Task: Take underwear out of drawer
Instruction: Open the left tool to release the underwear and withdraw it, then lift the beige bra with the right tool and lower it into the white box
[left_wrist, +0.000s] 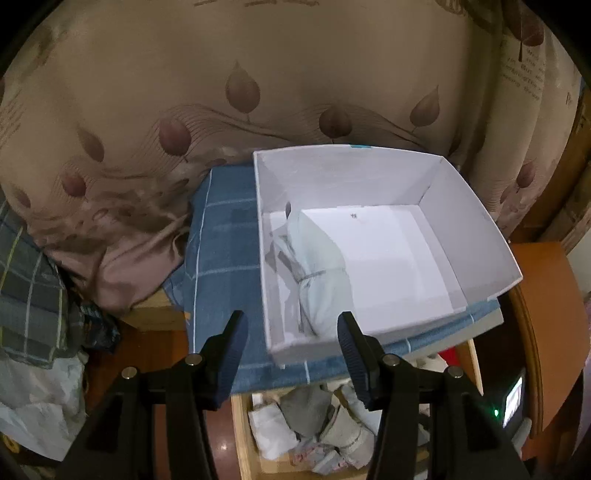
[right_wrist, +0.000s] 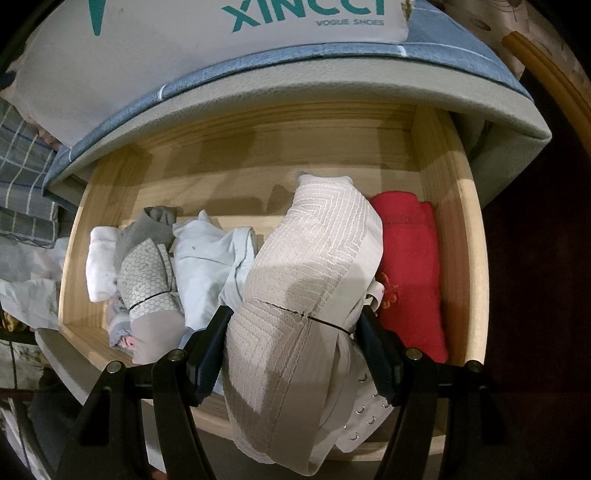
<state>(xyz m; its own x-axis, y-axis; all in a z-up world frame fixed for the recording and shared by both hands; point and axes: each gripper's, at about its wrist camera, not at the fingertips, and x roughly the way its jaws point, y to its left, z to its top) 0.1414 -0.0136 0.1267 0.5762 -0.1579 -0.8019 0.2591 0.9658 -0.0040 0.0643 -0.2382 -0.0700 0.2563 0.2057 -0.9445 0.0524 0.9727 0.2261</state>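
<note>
At the bottom of the right wrist view the right gripper (right_wrist: 295, 325) is clamped on a beige textured undergarment (right_wrist: 306, 266), pads pressing its sides where a thin dark band cinches the folded bundle; a white strap with metal eyelets (right_wrist: 360, 413) hangs below it. It is probably pinched mid-bundle so the fold stays together on lifting. Beyond, the wooden drawer (right_wrist: 458, 229) holds more underwear: a red piece (right_wrist: 410, 258) at right, a pale blue one (right_wrist: 210, 258) centre-left, a hexagon-print bundle (right_wrist: 147, 280) and a white roll (right_wrist: 101, 258) at left. Along the top edge, a box side (right_wrist: 221, 48) reads "VOGUE SHOES" under teal letters, seemingly "XINCCI", cut off.

In the left wrist view the left gripper (left_wrist: 291, 339) stands partly spread at bottom centre, nothing between its pads. Just past it the open white box (left_wrist: 480, 236) sits on a blue checked cloth (left_wrist: 221, 240), with a pale blue garment (left_wrist: 317, 266) lying against its left wall, apparently the place for removed pieces. A leaf-patterned curtain (left_wrist: 258, 92) fills the top; its print at upper right is unreadable
</note>
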